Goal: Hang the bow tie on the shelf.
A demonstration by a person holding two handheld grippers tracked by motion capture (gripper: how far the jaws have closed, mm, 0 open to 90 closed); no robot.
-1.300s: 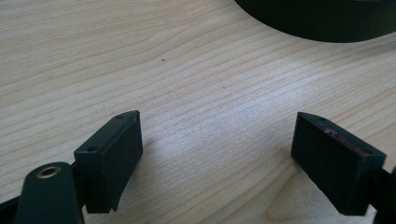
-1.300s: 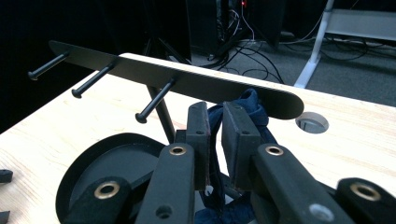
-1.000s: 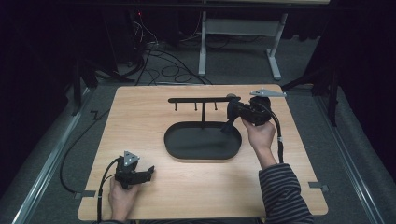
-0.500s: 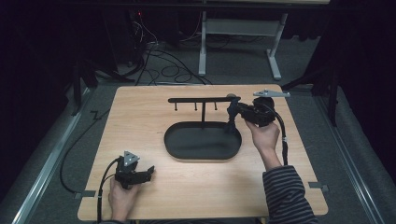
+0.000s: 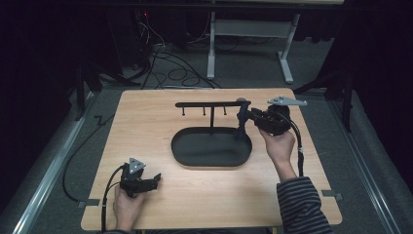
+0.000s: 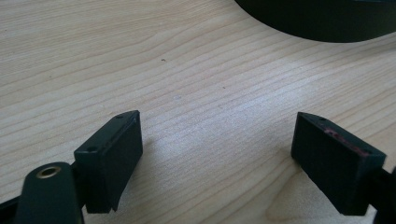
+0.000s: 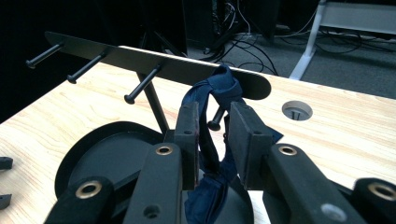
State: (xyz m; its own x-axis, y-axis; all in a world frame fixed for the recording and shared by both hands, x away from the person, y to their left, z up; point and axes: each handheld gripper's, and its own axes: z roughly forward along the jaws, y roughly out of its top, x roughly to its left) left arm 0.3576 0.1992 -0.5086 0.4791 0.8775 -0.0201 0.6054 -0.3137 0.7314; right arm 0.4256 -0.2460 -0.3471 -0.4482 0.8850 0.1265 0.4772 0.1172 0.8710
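One strap hung on the rack, release under way.

Largest first: the desk (image 5: 146,122) carries a black rack (image 5: 212,104) standing in an oval tray (image 5: 195,156). A dark blue strap (image 7: 219,86) is looped over the end peg (image 7: 215,122), hanging down toward the tray. The right gripper (image 7: 212,135) has just been opening, jaws slightly apart with the strap between them; hanging seems done, withdrawal remains. The left gripper (image 6: 217,154) rests wide open, empty.

Right tongs (image 5: 242,116) shifted slightly toward rack (image 5: 213,104) end, jaws just been opening. Blue strap (image 7: 219,88) now hangs looped over end peg (image 7: 215,122), between jaws; pads no longer pressing it.
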